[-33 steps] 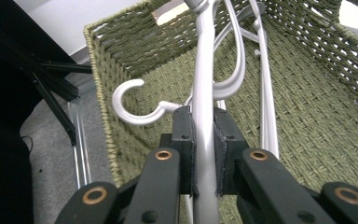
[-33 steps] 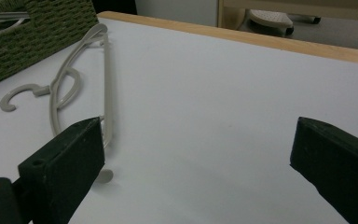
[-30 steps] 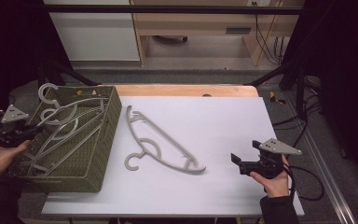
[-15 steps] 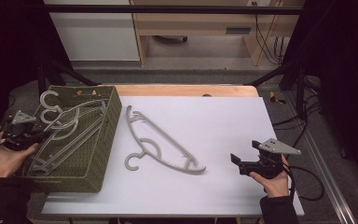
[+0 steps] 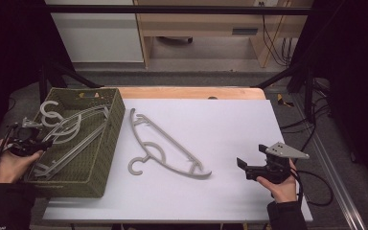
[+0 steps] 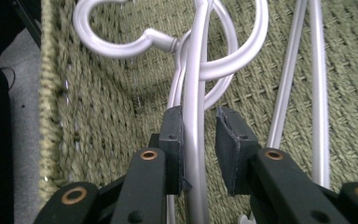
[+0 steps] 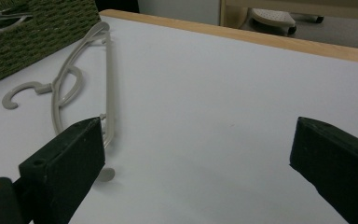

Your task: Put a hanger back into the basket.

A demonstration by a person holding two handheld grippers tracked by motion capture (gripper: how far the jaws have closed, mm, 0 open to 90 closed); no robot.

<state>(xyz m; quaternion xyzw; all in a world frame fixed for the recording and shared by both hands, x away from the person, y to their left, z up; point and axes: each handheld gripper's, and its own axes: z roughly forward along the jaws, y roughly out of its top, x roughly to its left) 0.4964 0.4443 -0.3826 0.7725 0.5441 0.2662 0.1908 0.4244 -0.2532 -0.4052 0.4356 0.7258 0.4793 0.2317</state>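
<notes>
Left tongs (image 6: 199, 135) around basket hanger (image 6: 195, 93)

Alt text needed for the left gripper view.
The left gripper straddles a pale hanger's bar, one jaw touching it, the other slightly off, above a woven green basket. More hangers lie alongside.

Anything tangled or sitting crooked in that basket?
Yes: hangers in the basket lie crossed, hooks interlocked, one hook poking over its rim. The left gripper straddles one hanger's bar, jaws not quite closed.
</notes>
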